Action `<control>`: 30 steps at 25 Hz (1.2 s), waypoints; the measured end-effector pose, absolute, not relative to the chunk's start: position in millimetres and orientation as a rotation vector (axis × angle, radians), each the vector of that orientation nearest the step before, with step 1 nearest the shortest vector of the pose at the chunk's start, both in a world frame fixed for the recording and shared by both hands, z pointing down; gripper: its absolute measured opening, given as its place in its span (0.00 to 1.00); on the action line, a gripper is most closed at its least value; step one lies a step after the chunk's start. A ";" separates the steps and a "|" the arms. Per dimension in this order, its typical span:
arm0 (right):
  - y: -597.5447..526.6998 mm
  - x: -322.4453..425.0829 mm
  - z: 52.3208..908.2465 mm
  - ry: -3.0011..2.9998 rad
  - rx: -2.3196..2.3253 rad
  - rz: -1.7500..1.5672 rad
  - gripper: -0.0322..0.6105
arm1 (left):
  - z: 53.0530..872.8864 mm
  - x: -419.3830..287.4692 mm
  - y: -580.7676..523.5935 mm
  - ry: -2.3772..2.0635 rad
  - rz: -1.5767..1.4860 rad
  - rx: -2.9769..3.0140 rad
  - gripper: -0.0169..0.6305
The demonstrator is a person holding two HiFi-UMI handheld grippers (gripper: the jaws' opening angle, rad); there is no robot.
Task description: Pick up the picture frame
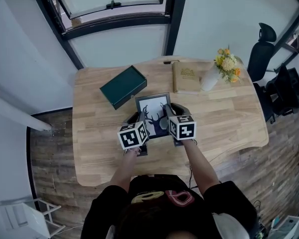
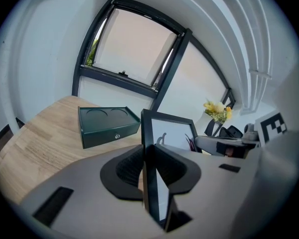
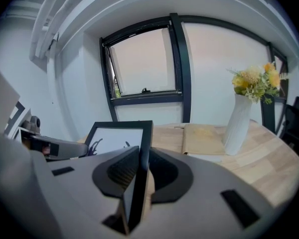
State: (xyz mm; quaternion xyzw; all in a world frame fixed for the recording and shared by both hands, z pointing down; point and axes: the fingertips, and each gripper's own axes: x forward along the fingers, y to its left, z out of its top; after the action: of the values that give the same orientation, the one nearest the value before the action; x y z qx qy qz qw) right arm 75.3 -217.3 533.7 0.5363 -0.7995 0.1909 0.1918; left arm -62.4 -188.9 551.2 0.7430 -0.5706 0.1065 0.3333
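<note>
A black picture frame (image 1: 153, 105) with a dark deer print is held above the wooden table (image 1: 99, 148), between the two grippers. My left gripper (image 1: 141, 119) is shut on the frame's left edge (image 2: 148, 148); the edge stands upright between its dark pads. On the frame's right edge (image 3: 141, 156) my right gripper (image 1: 168, 116) is shut in the same way. The frame's lower part is hidden behind the marker cubes in the head view.
A dark green box (image 1: 123, 86) lies on the table behind and left of the frame. A tan book (image 1: 185, 77) and a white vase of yellow flowers (image 1: 211, 76) stand at the back right. A black office chair (image 1: 261, 54) is beyond the table's right end.
</note>
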 end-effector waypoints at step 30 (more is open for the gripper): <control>-153.2 74.2 457.4 -2.348 1.676 0.391 0.16 | 472.9 -65.9 -140.1 -1.475 0.177 2.191 0.15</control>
State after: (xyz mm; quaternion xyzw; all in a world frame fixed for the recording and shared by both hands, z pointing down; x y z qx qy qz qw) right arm 74.2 -153.2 457.4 0.5719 -0.8012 0.1334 0.1151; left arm -65.9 -140.1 472.9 0.8025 -0.5403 0.0650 0.2447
